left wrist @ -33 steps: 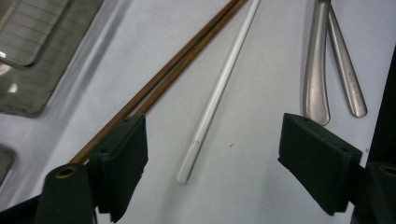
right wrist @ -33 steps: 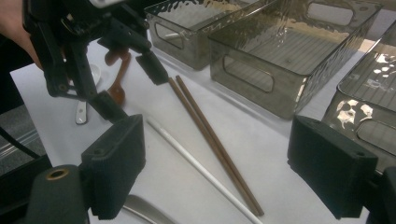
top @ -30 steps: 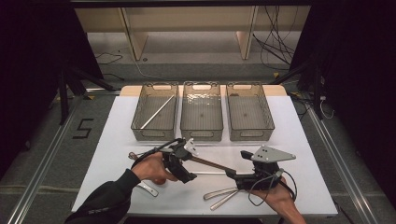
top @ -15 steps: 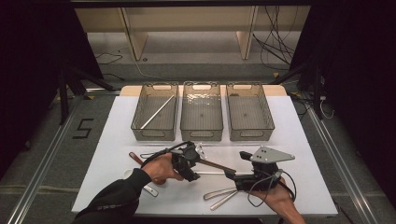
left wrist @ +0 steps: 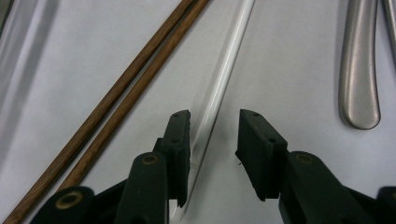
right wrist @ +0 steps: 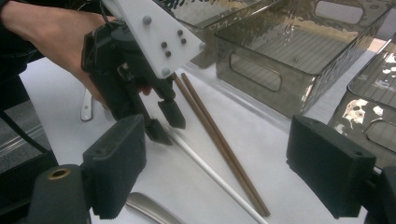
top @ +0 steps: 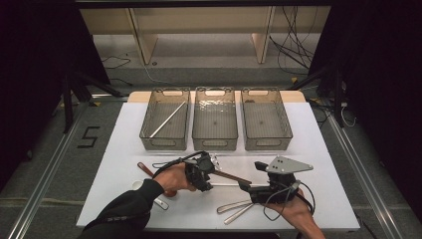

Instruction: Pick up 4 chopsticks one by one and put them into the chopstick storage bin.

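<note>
The white stick (left wrist: 224, 79) lies flat on the table (left wrist: 289, 60), running from the top centre of the left gripper view down to the lower centre, where its near end passes between the jaws of the left gripper (left wrist: 214, 140); it lies against the inner face of the left-hand jaw, while a clear gap separates it from the right-hand jaw; the jaws have just been closing on it and stand partly spread, not yet pinching. In the right gripper view the same white stick (right wrist: 210, 175) slants from the left gripper (right wrist: 164, 122) at centre left down to the bottom centre; the right gripper (right wrist: 215, 172) has its jaws spread wide and holds nothing. Two brown wooden chopsticks (left wrist: 126, 93) lie side by side just left of the white stick, close to the left-hand jaw; a metal handle (left wrist: 358, 70) lies at the upper right, well apart. In the high view the left gripper (top: 209, 172) sits at lower centre, the right gripper (top: 256, 191) beside it; three clear bins (top: 263, 144) stand in a row above.
</note>
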Demonstrator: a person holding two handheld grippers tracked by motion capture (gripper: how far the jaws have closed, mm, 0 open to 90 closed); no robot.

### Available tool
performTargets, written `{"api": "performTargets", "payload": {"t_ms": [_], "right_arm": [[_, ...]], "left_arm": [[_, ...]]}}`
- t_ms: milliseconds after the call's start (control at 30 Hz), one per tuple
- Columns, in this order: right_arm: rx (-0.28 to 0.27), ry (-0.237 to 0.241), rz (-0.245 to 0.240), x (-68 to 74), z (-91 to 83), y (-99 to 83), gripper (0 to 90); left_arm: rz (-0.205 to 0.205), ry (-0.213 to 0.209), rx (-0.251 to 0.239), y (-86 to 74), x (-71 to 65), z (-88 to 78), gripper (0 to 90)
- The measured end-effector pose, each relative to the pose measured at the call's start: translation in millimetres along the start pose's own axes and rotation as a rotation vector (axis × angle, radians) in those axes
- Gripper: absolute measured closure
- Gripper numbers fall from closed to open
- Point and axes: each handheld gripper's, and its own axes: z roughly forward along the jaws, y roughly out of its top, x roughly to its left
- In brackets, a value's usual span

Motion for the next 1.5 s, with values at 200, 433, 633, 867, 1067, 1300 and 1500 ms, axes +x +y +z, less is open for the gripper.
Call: {"api": "performTargets", "payload": {"t_ms": [200, 433, 633, 867, 1067, 1300, 1500], "right_arm": [[-0.001, 0.001, -0.005, -0.1, 0.0, 0.0, 20.9], [0.002, -0.001, -0.007, 0.0, 0.2, 0.0, 21.1], [0.001, -0.007, -0.009, -0.1, 0.5, 0.1, 21.2], [0.006, -0.018, -0.018, 0.7, -0.2, 0.6, 21.2], [0.002, -0.017, -0.019, -0.2, -0.1, 0.2, 21.2], [0.002, -0.018, -0.016, -0.4, -0.3, 0.3, 21.2], [0.003, -0.018, -0.014, -0.4, -0.2, 0.4, 21.3]], "left_arm": [[0.010, -0.001, 0.021, 0.3, -0.7, 5.0, 67.9], [0.040, 0.012, 0.037, 1.2, -3.2, 6.4, 73.1], [0.064, 0.021, 0.049, 2.9, -6.6, 6.6, 76.5], [0.101, 0.039, 0.055, 3.5, -10.6, 6.6, 77.8], [0.120, 0.024, 0.071, 3.7, -12.9, 5.5, 81.2], [0.143, 0.037, 0.087, 4.9, -15.9, 6.8, 81.3], [0.161, 0.044, 0.090, 5.0, -17.4, 7.1, 81.4]]}}
